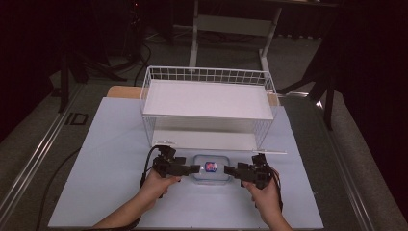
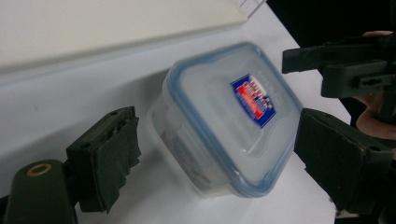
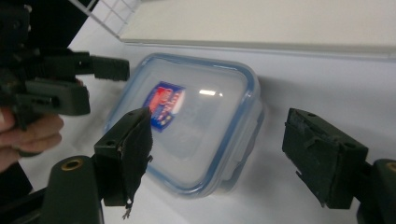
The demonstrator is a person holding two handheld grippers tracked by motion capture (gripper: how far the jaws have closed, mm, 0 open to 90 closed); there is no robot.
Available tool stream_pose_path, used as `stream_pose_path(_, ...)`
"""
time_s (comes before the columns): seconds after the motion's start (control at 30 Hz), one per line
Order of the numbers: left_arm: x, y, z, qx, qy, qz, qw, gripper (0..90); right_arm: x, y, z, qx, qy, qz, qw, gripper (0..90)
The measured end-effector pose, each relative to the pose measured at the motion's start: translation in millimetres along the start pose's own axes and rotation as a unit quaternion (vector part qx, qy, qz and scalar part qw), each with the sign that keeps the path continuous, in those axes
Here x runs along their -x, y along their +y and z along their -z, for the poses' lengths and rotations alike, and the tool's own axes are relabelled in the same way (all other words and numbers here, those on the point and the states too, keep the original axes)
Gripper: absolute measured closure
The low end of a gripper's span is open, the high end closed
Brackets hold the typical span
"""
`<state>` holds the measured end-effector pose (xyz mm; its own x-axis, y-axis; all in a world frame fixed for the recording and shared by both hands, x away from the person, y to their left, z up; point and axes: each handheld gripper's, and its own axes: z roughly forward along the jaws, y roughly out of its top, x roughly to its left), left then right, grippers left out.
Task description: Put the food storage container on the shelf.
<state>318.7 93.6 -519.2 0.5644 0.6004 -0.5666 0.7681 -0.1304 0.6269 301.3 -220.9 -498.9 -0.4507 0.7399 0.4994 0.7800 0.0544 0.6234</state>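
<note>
The box sat on the surface just in front of the wire rack, lid up, sticker showing, and both claws flanked it. It looked like a light, stiff plastic tub with a snap lid and blue seal: rigid enough to squeeze, but smooth and likely slippery, so the short side walls under the lid rim seemed the safest hold. The left claw stood open at the box's left end, one pad clear of the wall and nothing pinched. The right claw matched it at the right end, jaws apart on either side of the box, not pressing. Both hands came in low and nearly level, claws pointing inward at each other.
</note>
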Motion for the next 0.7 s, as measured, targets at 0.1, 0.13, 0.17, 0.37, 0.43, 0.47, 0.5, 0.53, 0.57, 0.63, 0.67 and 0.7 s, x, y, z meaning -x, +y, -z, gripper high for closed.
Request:
stream_pose_path(0.1, -5.1, -1.3, -4.7, -0.011, -0.013, 0.028, 0.9995, 15.4, 5.8, -1.4, -8.5, -0.014, 0.013, -0.042, 0.9989, 24.1)
stream_pose_path(0.13, -7.3, -1.8, -6.4, -0.016, -0.020, 0.039, 0.9989, 15.6, 8.0, -2.3, -11.1, -0.018, 0.018, -0.056, 0.9981, 24.2)
stream_pose_path(0.17, -7.3, -1.8, -6.4, -0.016, -0.020, 0.039, 0.9989, 15.7, 8.0, -2.3, -11.1, -0.018, 0.018, -0.056, 0.9981, 24.2)
stream_pose_path(0.37, -12.3, -3.6, -14.6, -0.035, -0.018, 0.063, 0.9972, 26.1, 13.5, -3.1, -20.3, -0.037, 0.036, -0.105, 0.9932, 26.5)
stream_pose_path(0.43, -14.0, -4.1, -15.2, -0.031, -0.032, 0.080, 0.9958, 30.3, 15.8, -4.2, -23.7, -0.047, 0.049, -0.121, 0.9904, 29.5)
stream_pose_path(0.47, -13.8, -4.0, -15.0, -0.030, -0.037, 0.078, 0.9958, 33.6, 16.1, -5.0, -25.0, -0.050, 0.052, -0.127, 0.9892, 33.3)
stream_pose_path(0.5, -14.2, -3.8, -14.2, -0.031, -0.050, 0.071, 0.9957, 38.1, 16.0, -5.9, -26.0, -0.055, 0.053, -0.132, 0.9883, 35.4)
stream_pose_path(0.53, -14.2, -3.8, -14.2, -0.031, -0.050, 0.071, 0.9957, 43.3, 15.8, -6.8, -26.7, -0.058, 0.055, -0.134, 0.9877, 36.4)
stream_pose_path(0.57, -13.7, -3.0, -13.8, -0.037, -0.050, 0.067, 0.9958, 43.3, 15.8, -6.8, -26.7, -0.058, 0.055, -0.134, 0.9877, 36.4)
stream_pose_path(0.63, -13.9, -2.9, -10.6, -0.037, -0.055, 0.074, 0.9951, 47.1, 13.8, -5.6, -24.4, -0.064, 0.053, -0.130, 0.9880, 39.8)
stream_pose_path(0.67, -12.5, -3.5, -9.6, -0.037, -0.053, 0.069, 0.9955, 48.4, 14.1, -5.6, -23.5, -0.064, 0.054, -0.129, 0.9882, 40.8)
stream_pose_path(0.7, -9.6, -3.6, -8.9, -0.036, -0.048, 0.062, 0.9963, 48.5, 13.0, -5.7, -22.3, -0.063, 0.053, -0.130, 0.9882, 41.3)
